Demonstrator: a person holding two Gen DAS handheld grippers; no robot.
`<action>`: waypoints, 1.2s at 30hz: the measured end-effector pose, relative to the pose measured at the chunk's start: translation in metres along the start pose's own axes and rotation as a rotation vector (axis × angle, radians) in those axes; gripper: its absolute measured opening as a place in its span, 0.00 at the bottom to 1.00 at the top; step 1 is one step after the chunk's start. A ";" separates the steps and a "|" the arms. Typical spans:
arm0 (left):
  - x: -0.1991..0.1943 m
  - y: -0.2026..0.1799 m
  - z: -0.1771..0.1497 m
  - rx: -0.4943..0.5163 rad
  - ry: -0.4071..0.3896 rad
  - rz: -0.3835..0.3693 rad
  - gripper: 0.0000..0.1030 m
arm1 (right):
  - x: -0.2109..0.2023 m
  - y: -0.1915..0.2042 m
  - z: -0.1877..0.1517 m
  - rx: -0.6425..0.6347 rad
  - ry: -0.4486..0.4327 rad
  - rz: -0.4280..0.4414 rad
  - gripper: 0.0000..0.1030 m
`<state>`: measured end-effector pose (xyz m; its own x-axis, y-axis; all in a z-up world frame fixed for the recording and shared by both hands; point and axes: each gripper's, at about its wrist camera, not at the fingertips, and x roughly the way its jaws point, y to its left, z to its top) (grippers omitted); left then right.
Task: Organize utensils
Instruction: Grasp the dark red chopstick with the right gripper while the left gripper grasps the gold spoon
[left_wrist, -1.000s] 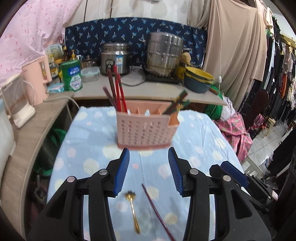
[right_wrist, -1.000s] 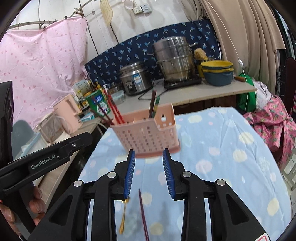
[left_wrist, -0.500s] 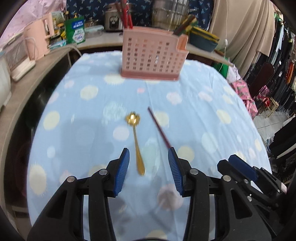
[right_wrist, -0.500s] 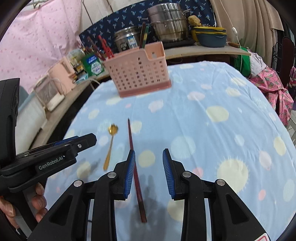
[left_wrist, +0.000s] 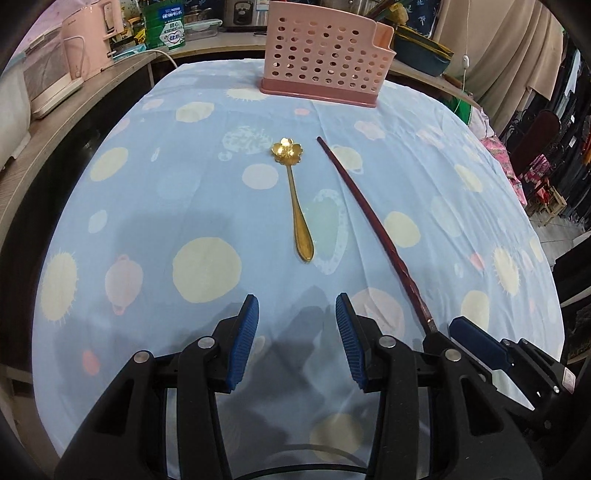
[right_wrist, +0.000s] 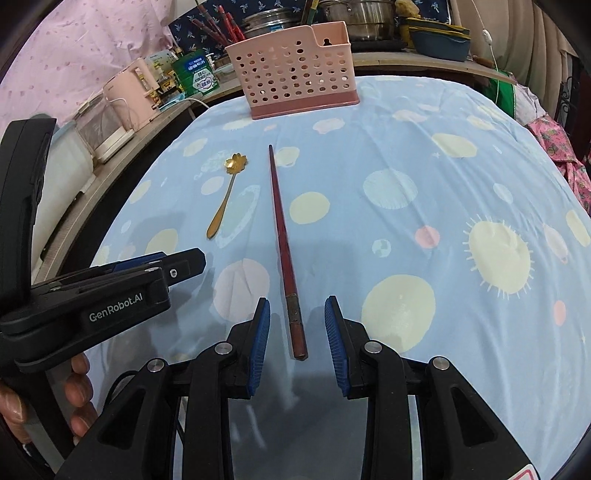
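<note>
Two utensils are left loose on the spotted tablecloth (left_wrist: 155, 206): one gold spoon (left_wrist: 295, 201) and one dark red chopstick (right_wrist: 283, 247), lying side by side, apart. One pink basket (right_wrist: 295, 79) stands well beyond them and already holds several chopsticks, so the sorting looks mostly done. The right gripper (right_wrist: 297, 334) has its jaws apart, straddling the chopstick's thick end without touching it. The left gripper (left_wrist: 296, 341) is also spread, holding nothing, near the spoon's handle.
</note>
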<state>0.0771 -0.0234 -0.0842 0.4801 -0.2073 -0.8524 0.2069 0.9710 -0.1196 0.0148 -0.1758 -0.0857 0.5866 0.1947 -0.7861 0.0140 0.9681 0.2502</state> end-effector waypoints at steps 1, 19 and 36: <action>0.001 0.001 -0.002 -0.005 0.001 -0.001 0.40 | 0.001 0.000 -0.001 0.001 0.002 0.001 0.30; 0.005 0.005 0.002 -0.029 -0.009 -0.001 0.41 | 0.006 0.001 -0.007 -0.052 -0.018 -0.058 0.09; 0.027 -0.001 0.033 -0.041 -0.018 -0.010 0.40 | 0.008 -0.011 0.000 -0.011 -0.032 -0.049 0.07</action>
<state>0.1176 -0.0344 -0.0907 0.4933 -0.2184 -0.8420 0.1769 0.9729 -0.1487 0.0193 -0.1844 -0.0951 0.6112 0.1419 -0.7786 0.0344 0.9781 0.2053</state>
